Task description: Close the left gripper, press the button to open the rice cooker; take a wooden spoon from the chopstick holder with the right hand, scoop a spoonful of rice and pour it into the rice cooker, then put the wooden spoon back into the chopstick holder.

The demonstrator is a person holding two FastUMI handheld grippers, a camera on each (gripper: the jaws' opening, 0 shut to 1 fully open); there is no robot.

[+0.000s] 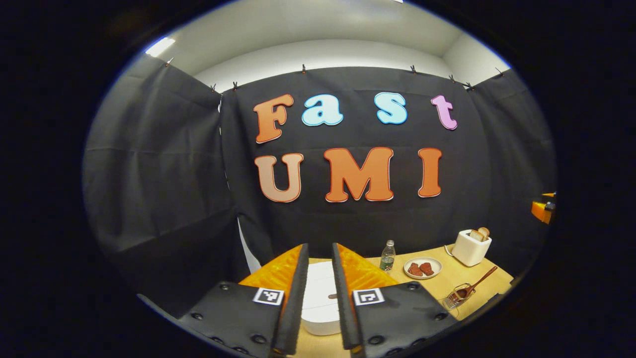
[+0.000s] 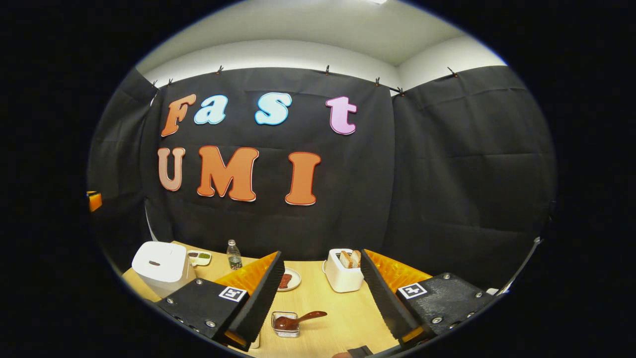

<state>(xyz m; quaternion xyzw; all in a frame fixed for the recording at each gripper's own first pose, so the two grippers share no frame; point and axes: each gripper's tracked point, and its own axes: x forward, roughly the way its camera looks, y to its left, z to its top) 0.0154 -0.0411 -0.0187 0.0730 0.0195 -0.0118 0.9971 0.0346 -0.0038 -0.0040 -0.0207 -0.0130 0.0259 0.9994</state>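
Between left gripper (image 1: pixel 318 298) fingers: rice cooker (image 1: pixel 320 298), lid down

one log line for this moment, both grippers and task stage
stage: start, nothing pressed | cooker: lid shut | left gripper: jaws part open, above cooker | right gripper: open, empty | spoon: in holder

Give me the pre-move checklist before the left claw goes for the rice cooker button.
1. Rice cooker lid shut: ok.
2. Left claw closed for pressing: not ok, fingers apart.
3. Left claw lined up with cooker: ok, cooker seen between its fingers.
4. Right claw free for the spoon: ok, open and holding nothing.
5. Wooden spoon in its clear holder: ok.
6. Rice supply to scoop from: cannot tell.
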